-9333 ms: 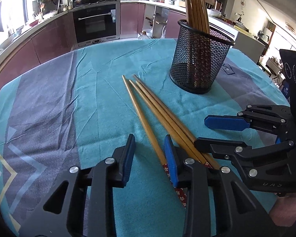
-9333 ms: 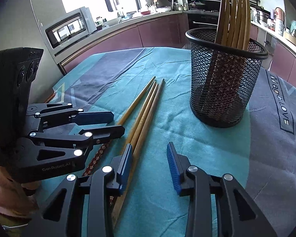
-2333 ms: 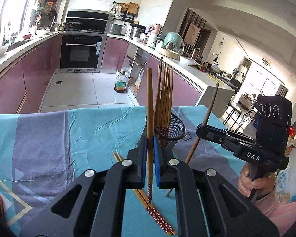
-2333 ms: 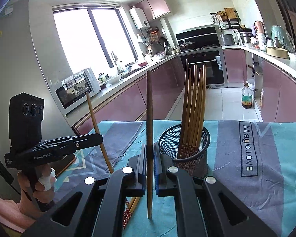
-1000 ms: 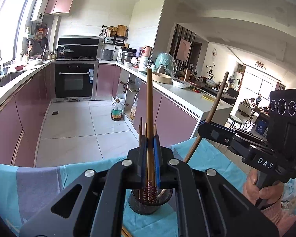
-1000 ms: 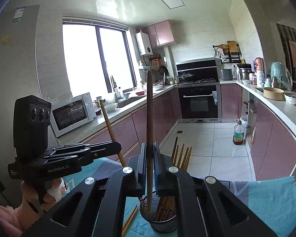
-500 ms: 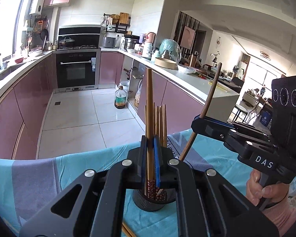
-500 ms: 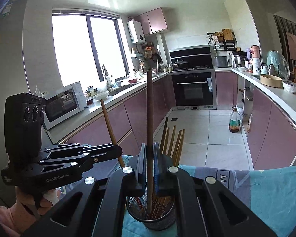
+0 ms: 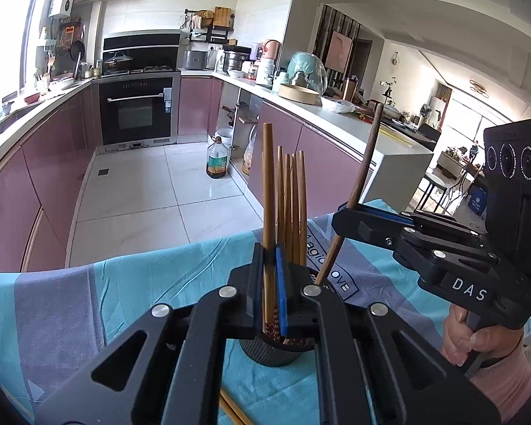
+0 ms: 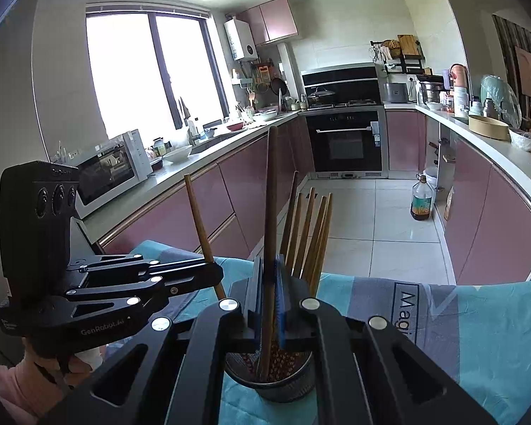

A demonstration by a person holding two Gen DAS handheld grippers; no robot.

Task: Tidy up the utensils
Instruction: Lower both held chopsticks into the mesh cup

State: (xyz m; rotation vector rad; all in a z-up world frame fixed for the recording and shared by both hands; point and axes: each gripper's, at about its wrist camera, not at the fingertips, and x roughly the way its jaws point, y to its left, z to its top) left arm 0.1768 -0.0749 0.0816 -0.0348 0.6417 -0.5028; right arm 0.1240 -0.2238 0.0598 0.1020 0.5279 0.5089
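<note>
I am working over the teal tablecloth (image 9: pixel 131 276), where the black mesh holder (image 10: pixel 283 386) is standing at six o'clock in both of my wrist views, just beyond my fingertips, with a bundle of chopsticks (image 9: pixel 292 209) already upright inside it.

My left gripper (image 9: pixel 269 285) is pinching one light chopstick (image 9: pixel 267 184) upright between pads pressed tight on it, its patterned end dipping into the holder's mouth. My right gripper (image 10: pixel 268 295) is clamping a darker chopstick (image 10: pixel 272 191) the same way, its lower end reaching down inside the mesh; in the left view it is leaning toward one o'clock.

The biggest risk, I am thinking, is the light holder tipping: both sticks are entering one narrow mouth at once, and a sideways push against the rim or the standing bundle could topple everything.

Next, the two sticks are converging and could cross and jam.

Smaller still, letting go while a stick is slanted could let it flick out over the rim.

Loose chopsticks (image 9: pixel 232 409) are lying on the cloth at six o'clock in the left view, under my fingers, where a falling holder could scatter them.
</note>
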